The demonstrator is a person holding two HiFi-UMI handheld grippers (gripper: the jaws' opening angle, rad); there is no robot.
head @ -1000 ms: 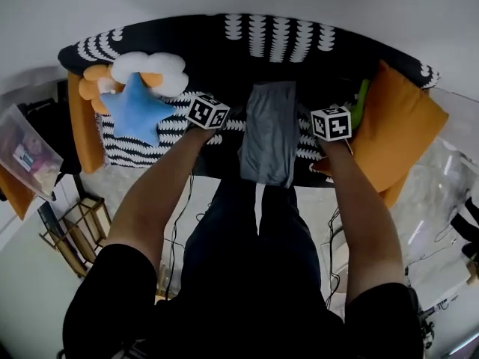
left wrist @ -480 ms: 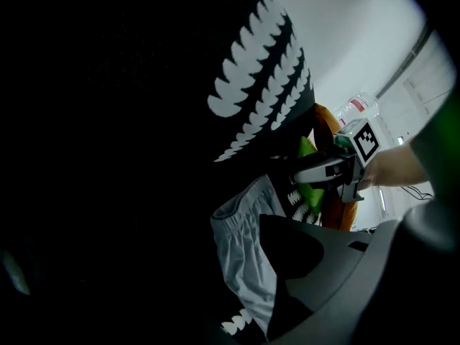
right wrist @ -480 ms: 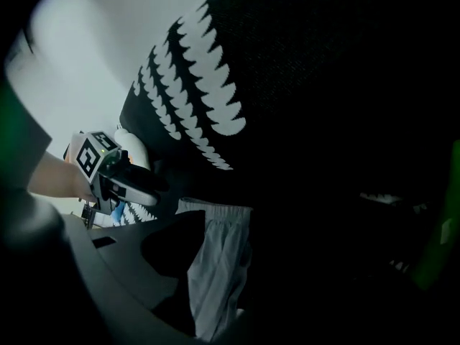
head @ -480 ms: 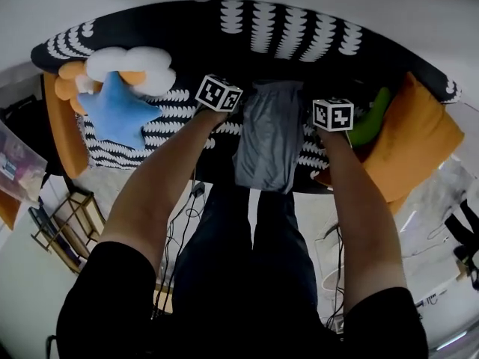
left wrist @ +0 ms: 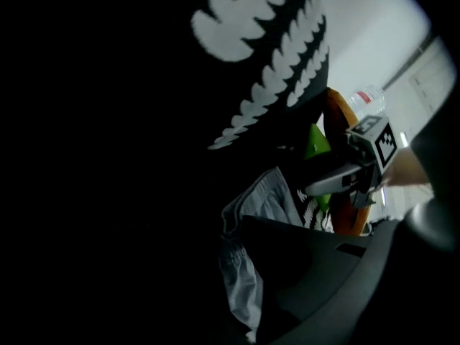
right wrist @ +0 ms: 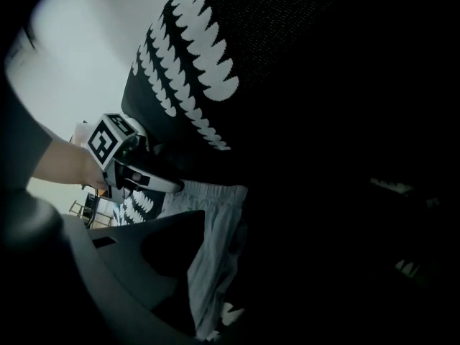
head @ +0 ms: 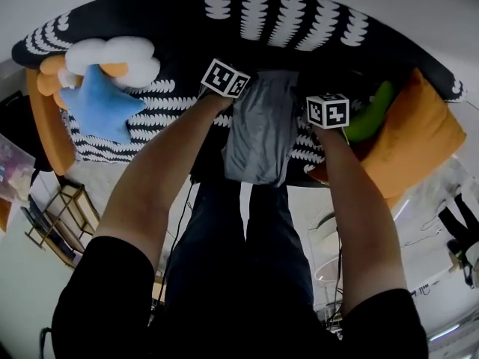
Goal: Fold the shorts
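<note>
Far to your left, a blue star cushion (head: 97, 103) and a white cloud cushion (head: 112, 54) sit well apart from the work, so ignore them.

Your left tool (head: 233, 94) is at the upper left corner of the grey shorts (head: 262, 126). Its jaws have just been closing and now stand partway shut, with the waistband edge bunched between them. It looks to have nipped the cloth, though the far jaw is lost in the dark.

The shorts lie as a long narrow strip on the black cover with white scallop print (head: 277, 21). The waistband is at the far end and the leg end droops over the near edge towards your knees. Expect them to be light, limp and thin, with no stiffness to hold a crease. They will sag wherever they are unsupported and slide easily on the cover. The gathered waistband is the thickest, firmest part, so its two corners are the places to hold. Keep the cloth taut between them.

Your right tool (head: 307, 120) is at the upper right corner, also partway closed. The shorts' edge runs down between its jaws and appears pinched.

To the right of it, a green object (head: 370, 118) and an orange cushion (head: 408, 137) crowd that side. Mind them when you swing the cloth.
</note>
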